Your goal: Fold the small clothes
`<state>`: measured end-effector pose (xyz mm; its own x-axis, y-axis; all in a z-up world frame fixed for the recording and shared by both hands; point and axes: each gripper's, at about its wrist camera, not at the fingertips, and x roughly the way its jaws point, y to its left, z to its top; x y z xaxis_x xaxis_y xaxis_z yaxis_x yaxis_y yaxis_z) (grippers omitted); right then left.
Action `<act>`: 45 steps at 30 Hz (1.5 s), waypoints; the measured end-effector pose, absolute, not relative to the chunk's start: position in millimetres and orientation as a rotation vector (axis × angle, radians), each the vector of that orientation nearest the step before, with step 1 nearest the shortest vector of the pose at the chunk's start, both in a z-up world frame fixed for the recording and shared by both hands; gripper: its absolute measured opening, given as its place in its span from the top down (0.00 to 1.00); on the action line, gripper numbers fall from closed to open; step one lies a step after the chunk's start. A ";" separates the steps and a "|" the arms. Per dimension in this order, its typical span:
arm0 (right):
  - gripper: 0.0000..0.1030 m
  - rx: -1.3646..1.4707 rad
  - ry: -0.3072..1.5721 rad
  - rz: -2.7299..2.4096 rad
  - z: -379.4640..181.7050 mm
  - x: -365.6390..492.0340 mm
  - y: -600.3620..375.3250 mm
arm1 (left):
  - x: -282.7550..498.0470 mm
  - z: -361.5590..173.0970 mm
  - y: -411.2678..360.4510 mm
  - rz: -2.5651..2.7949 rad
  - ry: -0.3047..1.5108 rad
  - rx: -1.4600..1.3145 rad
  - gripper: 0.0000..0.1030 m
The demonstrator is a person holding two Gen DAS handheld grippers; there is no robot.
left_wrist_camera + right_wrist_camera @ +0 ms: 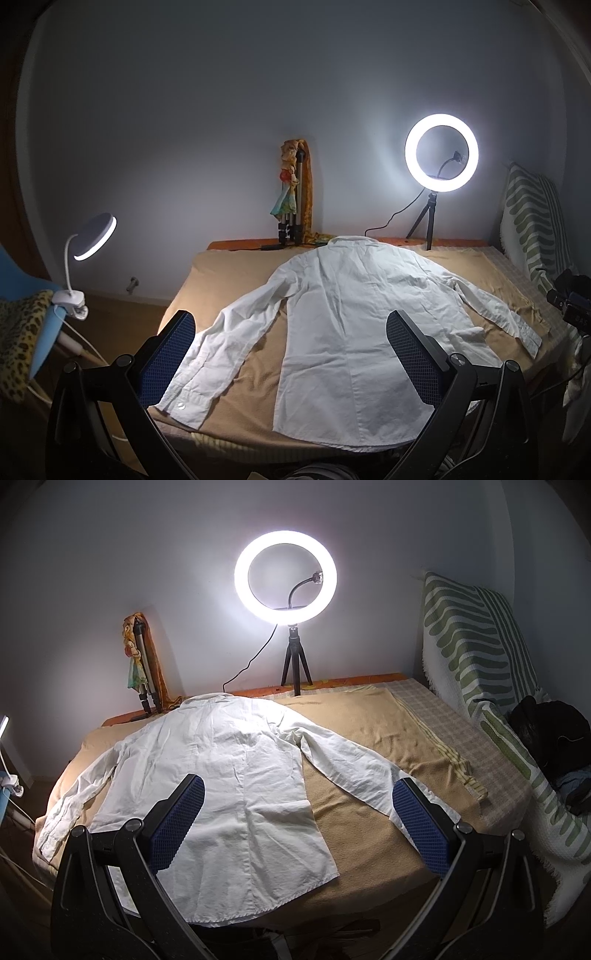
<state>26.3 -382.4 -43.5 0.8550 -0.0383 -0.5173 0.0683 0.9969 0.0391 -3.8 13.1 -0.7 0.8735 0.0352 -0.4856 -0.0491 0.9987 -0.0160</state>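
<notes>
Surface: a bed (236, 280) spread with a tan blanket (369, 716), a checked cloth (458, 734) overlapping its right side, an orange strip showing along the far edge against a plain pale wall (184, 110). Room, dim, lit by a glowing ring light (441, 152) on a small black tripod at the head of the bed, cable trailing left; a clip-on desk lamp (95, 237) on a bendy white neck at the left, clamped beside a blue chair (40, 325) draped with leopard-print fabric (20, 332); a folded tripod (291, 206) hung with coloured scarves leaning on the wall; a green-and-white striped throw (476, 642) over furniture at the right, dark items heaped just beyond it. Item: one white long-sleeved shirt (343, 314), lying flat on the blanket, collar toward the wall, hem toward the near edge, both sleeves spread outward and angled down, cloth creased, a button showing at the left cuff. Left gripper (291, 358): fingers wide apart, nothing between them, framing the shirt's left sleeve and lower body from above the near edge; contact with the cloth cannot be told. Right gripper (301, 825): fingers likewise wide apart, holding nothing, one blue pad (177, 823) over the shirt's lower body, the other over the right cuff
</notes>
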 end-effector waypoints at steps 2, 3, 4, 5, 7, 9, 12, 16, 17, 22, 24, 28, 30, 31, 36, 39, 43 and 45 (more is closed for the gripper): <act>0.00 0.058 0.543 -0.055 -43.5 26.4 -382.4 | -3.7 -0.5 12.8 0.045 0.506 -0.027 0.00; 0.00 0.059 0.542 -0.056 -43.5 26.3 -382.3 | -3.7 -0.3 13.1 0.044 0.506 -0.027 0.00; 0.00 0.059 0.542 -0.056 -43.1 26.5 -381.5 | -3.6 -0.3 13.4 0.045 0.506 -0.026 0.00; 0.00 0.058 0.542 -0.057 -43.2 26.4 -381.5 | -3.6 -0.3 13.5 0.046 0.506 -0.025 0.00; 0.00 0.058 0.542 -0.055 -43.1 26.3 -381.6 | -3.3 -0.7 13.8 0.044 0.507 -0.025 0.00; 0.00 0.060 0.543 -0.057 -43.1 26.8 -380.8 | -3.0 -0.8 13.3 0.045 0.506 -0.025 0.00; 0.00 0.054 0.541 -0.053 -43.2 25.7 -380.5 | -2.8 -0.6 13.2 0.045 0.507 -0.024 0.00; 0.00 0.057 0.541 -0.054 -42.8 25.9 -382.1 | -1.8 -0.2 13.3 0.046 0.506 -0.023 0.00; 0.00 0.057 0.541 -0.054 -42.8 26.1 -381.8 | -1.6 -0.3 13.3 0.046 0.505 -0.023 0.00; 0.00 0.059 0.541 -0.054 -42.2 25.7 -382.0 | -1.7 -0.5 13.3 0.046 0.504 -0.022 0.00; 0.00 0.058 0.542 -0.053 -42.2 26.0 -381.4 | -1.7 -0.5 13.3 0.047 0.504 -0.022 0.00; 0.00 0.057 0.540 -0.054 -42.4 25.3 -381.9 | -1.1 -0.9 14.4 0.049 0.500 -0.021 0.00; 0.00 0.056 0.540 -0.055 -42.5 25.5 -381.9 | -0.9 -1.2 14.6 0.048 0.501 -0.020 0.00; 0.00 0.057 0.540 -0.055 -42.5 25.5 -382.0 | -0.8 -1.4 14.7 0.048 0.501 -0.020 0.00; 0.00 0.056 0.540 -0.055 -41.3 26.1 -380.9 | 0.7 -4.4 13.7 0.053 0.504 -0.015 0.00; 0.00 0.056 0.540 -0.056 -41.8 26.2 -380.8 | 0.9 -6.6 14.1 0.058 0.504 -0.013 0.00; 0.00 0.055 0.539 -0.065 -42.5 25.8 -380.3 | 3.3 -9.6 16.9 0.070 0.500 -0.001 0.00; 0.00 0.056 0.544 -0.078 -42.2 27.9 -380.5 | 4.8 -12.5 20.5 0.079 0.498 0.004 0.00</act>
<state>27.9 -380.5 -42.2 0.8530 -0.0591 -0.5185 0.0890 0.9955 0.0330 4.8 20.5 -12.5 0.8754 0.0771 -0.4771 -0.0749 0.9969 0.0236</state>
